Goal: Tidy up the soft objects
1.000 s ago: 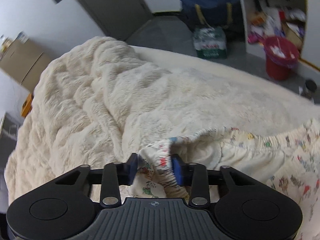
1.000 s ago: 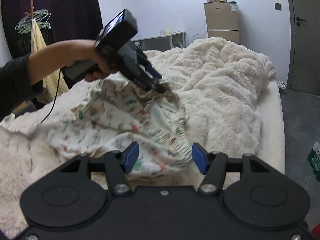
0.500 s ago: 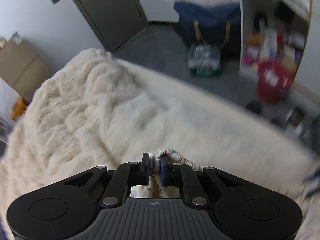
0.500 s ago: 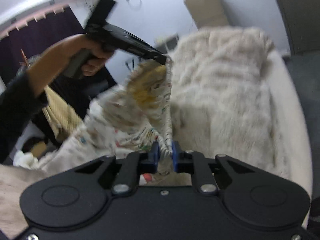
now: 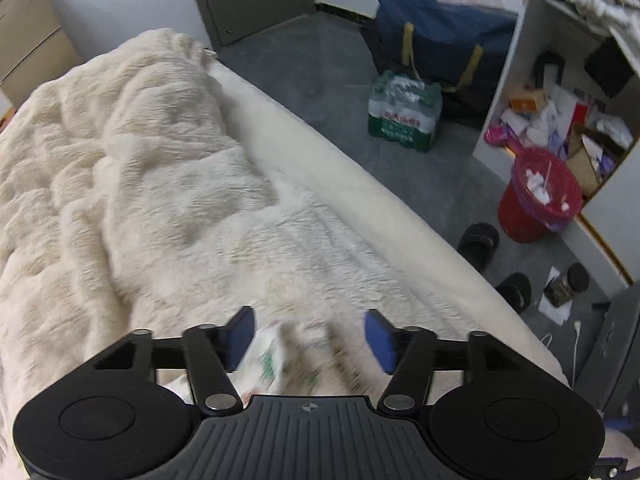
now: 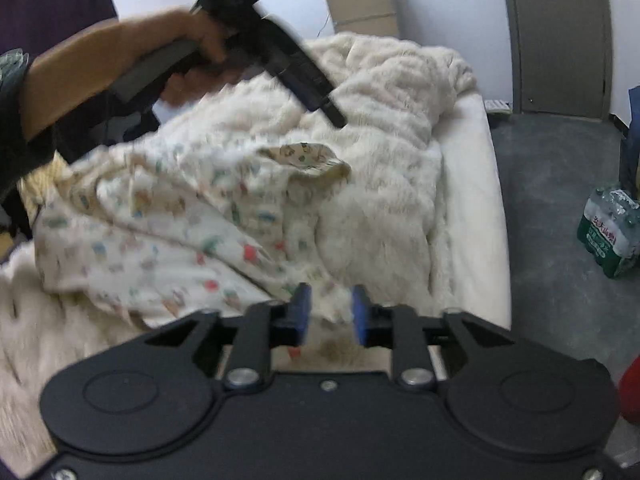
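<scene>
- Cotton printed with small coloured figures, the patterned sheet (image 6: pixel 168 240) is lying bunched on the near left of the bed, with one folded corner sticking up toward the middle.
- The right gripper (image 6: pixel 330 312) is opening, its blue pads standing apart over the sheet's near edge; fabric is lying between them but they are not pressing on it, so the edge is probably slipping free and could slump off the near side of the mattress.
- The left gripper (image 5: pixel 310 338) is opening wide too, with a blurred fold of the sheet between the jaws and touching only the left pad; nothing is being clamped. If that fold is catching on the pad, lifting away could drag the sheet crooked.
- With both grips being let go together, the sheet is likely settling in a heap, not flat, and would need re-gripping.
- Farther off, the fluffy cream blanket (image 5: pixel 132 184) is lying rumpled across the bed; a low regrasp could be pinching its pile along with the sheet.
- On the far right, slippers (image 5: pixel 478 242) and a red bin (image 5: pixel 536 200) are standing on the floor beside the bed, where a sliding sheet could land.
</scene>
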### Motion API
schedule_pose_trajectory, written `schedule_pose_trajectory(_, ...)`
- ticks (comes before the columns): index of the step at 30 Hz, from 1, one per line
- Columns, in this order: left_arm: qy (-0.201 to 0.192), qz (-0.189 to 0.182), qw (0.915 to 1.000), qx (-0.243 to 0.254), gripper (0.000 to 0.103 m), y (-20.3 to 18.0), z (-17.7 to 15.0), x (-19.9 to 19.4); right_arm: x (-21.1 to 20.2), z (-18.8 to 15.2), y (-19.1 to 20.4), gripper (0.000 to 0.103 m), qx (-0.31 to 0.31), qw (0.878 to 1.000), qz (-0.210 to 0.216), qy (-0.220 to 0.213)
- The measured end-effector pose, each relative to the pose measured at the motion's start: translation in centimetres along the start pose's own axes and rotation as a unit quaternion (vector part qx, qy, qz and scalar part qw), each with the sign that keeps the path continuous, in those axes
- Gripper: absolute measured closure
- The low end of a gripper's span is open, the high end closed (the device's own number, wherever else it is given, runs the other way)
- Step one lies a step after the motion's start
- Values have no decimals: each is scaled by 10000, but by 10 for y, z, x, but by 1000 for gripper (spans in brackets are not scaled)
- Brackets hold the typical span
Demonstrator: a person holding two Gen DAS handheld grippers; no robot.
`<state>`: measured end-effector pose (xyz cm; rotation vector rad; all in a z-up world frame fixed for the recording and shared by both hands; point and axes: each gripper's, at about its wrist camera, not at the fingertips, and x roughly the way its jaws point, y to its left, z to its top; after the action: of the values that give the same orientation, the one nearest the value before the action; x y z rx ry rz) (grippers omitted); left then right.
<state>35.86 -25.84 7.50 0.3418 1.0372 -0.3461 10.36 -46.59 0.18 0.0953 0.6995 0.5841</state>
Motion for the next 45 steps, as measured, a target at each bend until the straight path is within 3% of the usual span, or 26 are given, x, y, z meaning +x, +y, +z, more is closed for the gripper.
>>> schedule_pose_trajectory(2, -238, -105, 9995, -150, 28, 17, -7, -23, -3, 9, 2, 53, 155, 9987, 222, -434)
schedule_pose_trajectory(4, -593, -229, 9977, -253, 25, 31, -25, -52, 4, 19, 4, 46, 185, 9974, 455, -532)
schedule_pose_trajectory(8, -1476, -330, 9880, -325, 21, 57, -85, -115, 47, 45, 4, 46, 161, 9978, 596, -232)
schedule_pose_trajectory(10, -1980, -249, 9789, -444, 20, 68, -134, -144, 74, 57, 5, 45, 115, 9980, 614, 32)
schedule_pose_trajectory(15, -2735, -14, 9590, -738, 19, 92, -247, -181, 134, 66, -4, 44, 610, 9918, 940, 621)
schedule_pose_trajectory(17, -2914, 144, 9512, -1008, 18, 109, -282, -189, 153, 64, -7, 51, 893, 9827, 1371, 864)
schedule_pose_trajectory(19, -3000, 379, 9431, -1382, 17, 134, -324, -199, 159, 62, -5, 77, 925, 9784, 1585, 950)
schedule_pose_trajectory(23, -3049, 715, 9345, -1691, 16, 169, -368, -216, 145, 72, -5, 81, 945, 9860, 1284, 488)
schedule_pose_trajectory(25, -3060, 764, 9318, -1796, 15, 180, -379, -223, 121, 84, -22, 82, 1392, 9880, 637, -202)
schedule_pose_trajectory(26, -3049, 731, 9322, -1806, 14, 183, -381, -223, 112, 88, -28, 81, 1544, 9864, 348, -447)
schedule_pose_trajectory(28, -2985, 638, 9358, -1765, 13, 184, -381, -220, 110, 87, -27, 79, 1521, 9877, 57, -349)
schedule_pose_trajectory(29, -2880, 602, 9413, -1657, 13, 181, -378, -215, 109, 86, -26, 76, 1490, 9885, -52, -246)
schedule_pose_trajectory(31, -2521, 479, 9579, -1291, 13, 168, -367, -194, 109, 81, -14, 52, 1245, 9903, -618, 8)
schedule_pose_trajectory(33, -2250, 434, 9685, -973, 13, 153, -360, -173, 98, 69, 8, 50, 813, 9887, -1256, -43)
schedule_pose_trajectory(34, -2119, 417, 9730, -817, 13, 146, -356, -163, 90, 62, 19, 49, 662, 9890, -1316, -101)
schedule_pose_trajectory(37, -1912, 181, 9793, -634, 14, 135, -352, -138, 61, 41, 57, 43, 276, 9938, -1024, -347)
schedule_pose_trajectory(39, -1871, -69, 9806, -586, 14, 130, -350, -126, 40, 28, 85, 42, -49, 9958, -765, -498)
schedule_pose_trajectory(41, -1892, -300, 9800, -542, 14, 124, -349, -119, 26, 15, 107, 35, -285, 9965, -547, -572)
schedule_pose_trajectory(45, -1784, -276, 9832, -263, 24, 103, -341, -104, 20, 0, 147, 32, -821, 9956, -212, -402)
